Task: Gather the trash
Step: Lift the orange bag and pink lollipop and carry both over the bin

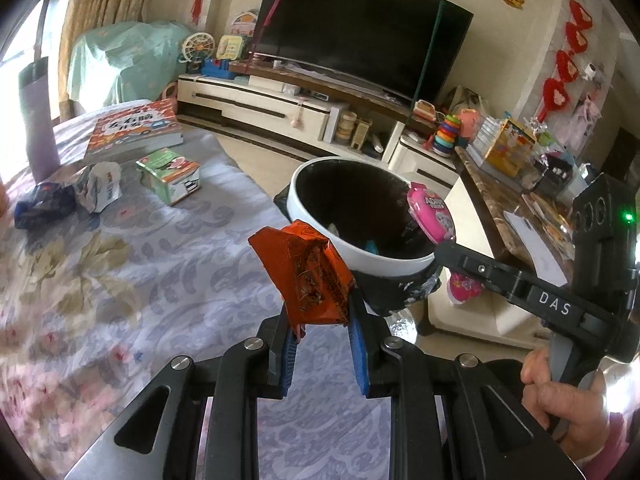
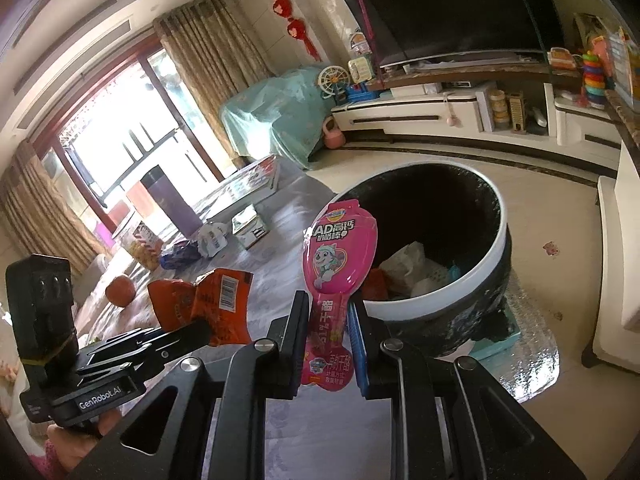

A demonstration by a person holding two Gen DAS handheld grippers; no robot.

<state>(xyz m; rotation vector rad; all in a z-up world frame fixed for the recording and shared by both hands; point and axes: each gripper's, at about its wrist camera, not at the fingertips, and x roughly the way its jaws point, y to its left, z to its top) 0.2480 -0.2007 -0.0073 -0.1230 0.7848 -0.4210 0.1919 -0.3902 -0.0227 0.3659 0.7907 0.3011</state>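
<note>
I am working beside the tabletop [image 1: 120, 260], which is covered in a floral cloth. The trash bin [image 2: 496, 264] is sitting just ahead of both grippers and is already holding tissue and other scraps, so part of the collection looks done. My left gripper [image 1: 320, 332] is clamping an orange wrapper [image 1: 308, 276] near the bin's rim. My right gripper [image 2: 330, 344] is pinching a pink snack packet [image 2: 340, 256] just short of the opening. Neither item is released yet. Farther ahead and left of my left gripper, a green carton [image 1: 170, 174], a white crumpled wrapper [image 1: 100, 190] and a dark blue wrapper [image 1: 44, 204] are lying uncollected.
</note>
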